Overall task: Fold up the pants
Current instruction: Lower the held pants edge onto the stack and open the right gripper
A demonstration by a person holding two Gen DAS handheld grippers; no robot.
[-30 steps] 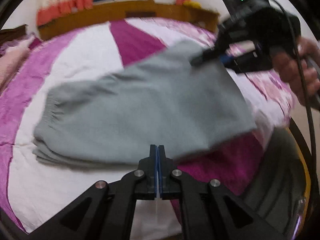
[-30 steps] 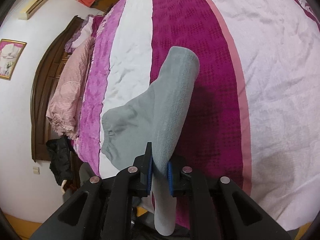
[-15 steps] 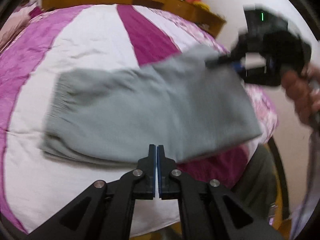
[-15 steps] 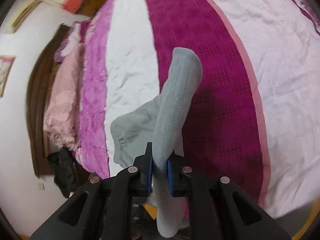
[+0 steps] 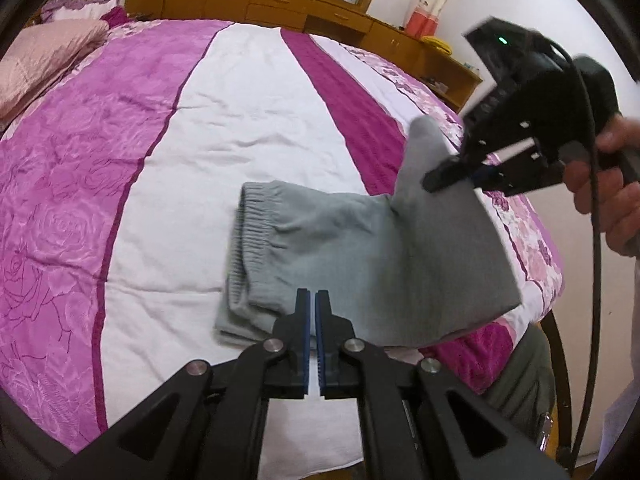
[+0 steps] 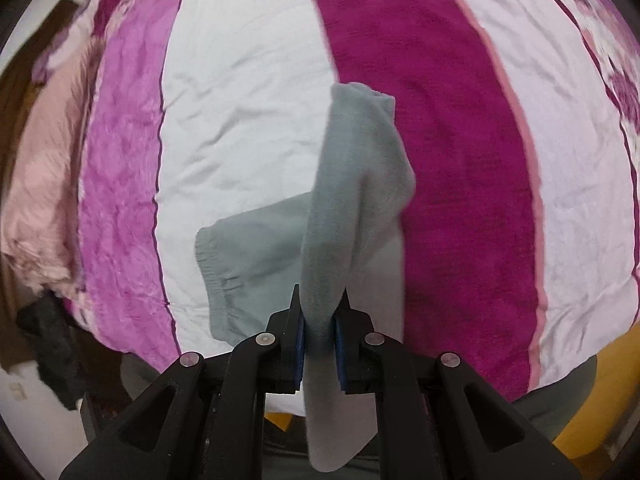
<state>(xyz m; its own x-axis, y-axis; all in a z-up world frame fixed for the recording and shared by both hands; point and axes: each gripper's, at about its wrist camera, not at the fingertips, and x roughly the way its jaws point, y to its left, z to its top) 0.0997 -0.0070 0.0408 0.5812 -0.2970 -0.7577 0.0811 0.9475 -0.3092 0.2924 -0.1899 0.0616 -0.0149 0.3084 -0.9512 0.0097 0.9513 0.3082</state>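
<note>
Grey pants lie partly on the striped bed, elastic waistband to the left. Their right end is raised off the cover. My left gripper is shut, its tips pinching the near edge of the cloth. The right gripper, held by a hand, grips the far upper corner. In the right wrist view the right gripper is shut on a thick fold of the pants, which stands up from its blue pads; the waistband rests on the white stripe below.
A pink pillow lies at the head of the bed, far left. A wooden cabinet runs along the wall under the window. The bed's edge drops off at the right. Dark clothing hangs beside the bed.
Both grippers have carried the raised end of the pants toward the waistband and a little upward. Less of the cloth lies flat, and the right gripper points more steeply down.
</note>
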